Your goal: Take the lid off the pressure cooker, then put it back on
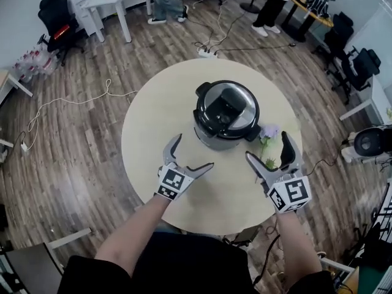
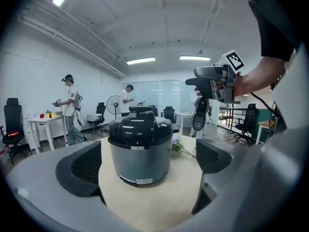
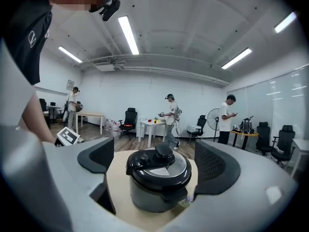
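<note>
Pressure cooker (image 1: 225,116) sits just above ctr of head view on round table (image 1: 153,146), lid (image 1: 226,108) on top. Flower sprig (image 1: 268,133) lies just right of it. My left gripper (image 1: 195,150) is lower left of cooker, jaws wide apart, nothing btwn them. My right gripper (image 1: 267,144) is lower right, jaws also spread & empty. Neither touches cooker. People (image 1: 164,2) stand along top of frame.

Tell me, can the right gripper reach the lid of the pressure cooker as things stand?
Probably yes. The right gripper is open and faces the lid, with only table between them; the small flower lies just beside that path.
</note>
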{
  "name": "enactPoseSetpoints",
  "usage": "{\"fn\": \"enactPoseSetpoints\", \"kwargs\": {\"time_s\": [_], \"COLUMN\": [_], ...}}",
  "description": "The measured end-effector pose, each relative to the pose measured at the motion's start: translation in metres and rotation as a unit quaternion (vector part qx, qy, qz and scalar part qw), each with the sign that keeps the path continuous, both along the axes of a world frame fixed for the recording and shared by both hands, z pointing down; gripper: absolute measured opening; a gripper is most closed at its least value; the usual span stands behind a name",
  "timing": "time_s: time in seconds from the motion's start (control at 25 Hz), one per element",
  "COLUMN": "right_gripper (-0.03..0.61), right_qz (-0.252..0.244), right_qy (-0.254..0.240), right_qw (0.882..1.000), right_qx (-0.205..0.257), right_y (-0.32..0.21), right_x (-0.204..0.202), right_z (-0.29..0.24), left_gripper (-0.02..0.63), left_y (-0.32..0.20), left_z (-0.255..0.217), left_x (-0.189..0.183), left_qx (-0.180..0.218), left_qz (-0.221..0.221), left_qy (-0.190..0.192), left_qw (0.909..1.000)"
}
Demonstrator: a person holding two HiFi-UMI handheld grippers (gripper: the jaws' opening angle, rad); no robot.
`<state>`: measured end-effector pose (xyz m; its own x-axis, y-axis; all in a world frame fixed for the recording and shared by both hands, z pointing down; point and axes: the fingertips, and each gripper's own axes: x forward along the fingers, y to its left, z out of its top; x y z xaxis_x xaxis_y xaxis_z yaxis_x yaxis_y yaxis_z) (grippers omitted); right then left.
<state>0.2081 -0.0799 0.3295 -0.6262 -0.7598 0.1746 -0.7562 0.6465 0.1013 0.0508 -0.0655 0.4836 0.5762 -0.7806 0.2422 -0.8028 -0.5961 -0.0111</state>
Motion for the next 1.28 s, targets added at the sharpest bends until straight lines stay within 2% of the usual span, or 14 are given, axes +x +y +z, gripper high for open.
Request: {"fn": "enactPoseSetpoints", "kwargs": {"time_s": [0.24,0.48,0.76,0.96,1.04,1.12,1.2,1.28], "right_gripper": [0.534,0.534,0.529,0.522,0.501,0.452,0.394,0.386], "right_qz": [-0.071,-0.118,-0.159,-0.158,-0.158,-0.162,-0.168,-0.170], "right_qy": [0.057,0.127,0.188,0.207,0.219,0.234,0.255,0.277], "right_qw": [0.995,0.982,0.957,0.949,0.943,0.935,0.923,0.909], "right_qx": [-0.034,-0.073,-0.154,-0.179,-0.194,-0.213,-0.235,-0.262], "right_y": [-0.060,-0.100,-0.125,-0.147,-0.156,-0.164,-0.170,-0.174], "right_x": [-0.038,-0.075,-0.100,-0.105,-0.106,-0.107,-0.108,-0.110], "right_z": [0.029,0.060,0.097,0.106,0.110,0.113,0.119,0.128], "left_gripper": [0.588,0.588,0.589,0.589,0.589,0.588,0.589,0.589], "left_y": [-0.044,-0.072,-0.092,-0.099,-0.100,-0.101,-0.100,-0.102], "left_z": [0.047,0.081,0.087,0.090,0.089,0.088,0.088,0.089], "left_x": [0.002,0.016,0.030,0.030,0.029,0.030,0.030,0.030], "left_qx": [-0.043,-0.065,-0.061,-0.057,-0.058,-0.056,-0.053,-0.050], "left_qz": [0.012,0.033,0.050,0.030,0.018,0.015,0.016,0.016], "left_qy": [-0.013,-0.007,0.020,0.031,0.039,0.043,0.042,0.038], "left_qw": [0.9989,0.9973,0.9967,0.9974,0.9974,0.9974,0.9976,0.9979]}}
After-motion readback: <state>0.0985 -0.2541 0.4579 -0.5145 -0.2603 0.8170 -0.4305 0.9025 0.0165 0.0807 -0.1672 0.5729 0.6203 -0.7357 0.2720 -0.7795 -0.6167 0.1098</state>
